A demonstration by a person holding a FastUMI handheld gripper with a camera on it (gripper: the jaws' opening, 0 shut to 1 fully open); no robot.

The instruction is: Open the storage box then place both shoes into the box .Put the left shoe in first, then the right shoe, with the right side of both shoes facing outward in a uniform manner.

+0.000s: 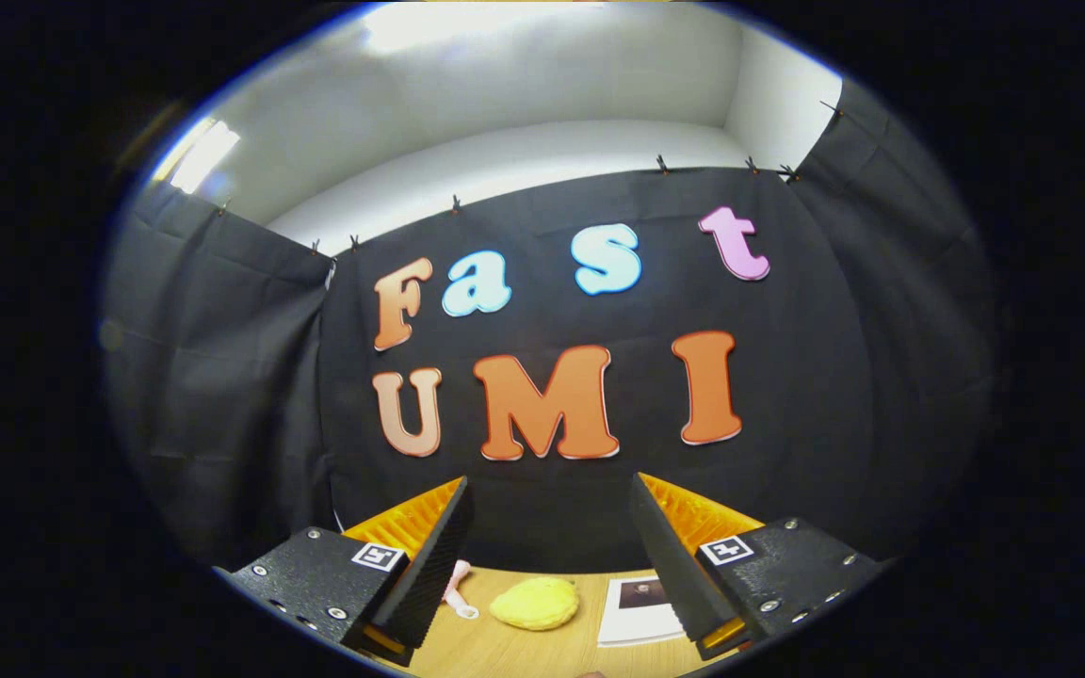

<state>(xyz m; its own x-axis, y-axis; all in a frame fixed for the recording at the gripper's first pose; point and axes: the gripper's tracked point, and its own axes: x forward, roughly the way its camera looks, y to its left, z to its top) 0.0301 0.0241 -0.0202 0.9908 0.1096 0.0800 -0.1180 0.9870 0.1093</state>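
The hand-held gripper (550, 527) is raised and aimed at the black cloth wall (222, 377), its 2 fingers (429, 565) spread wide apart with nothing between them; I cannot see the box or the shoes from here, so I cannot tell where they lie. Low between the fingers, on the wooden table (524, 650), sit a yellow soft lump (535, 603), a small pink item (456, 586) just beside the left finger, and a white card (635, 612) with a dark picture, next to the right finger. Above the cloth, white walls meet a lit ceiling (505, 66).
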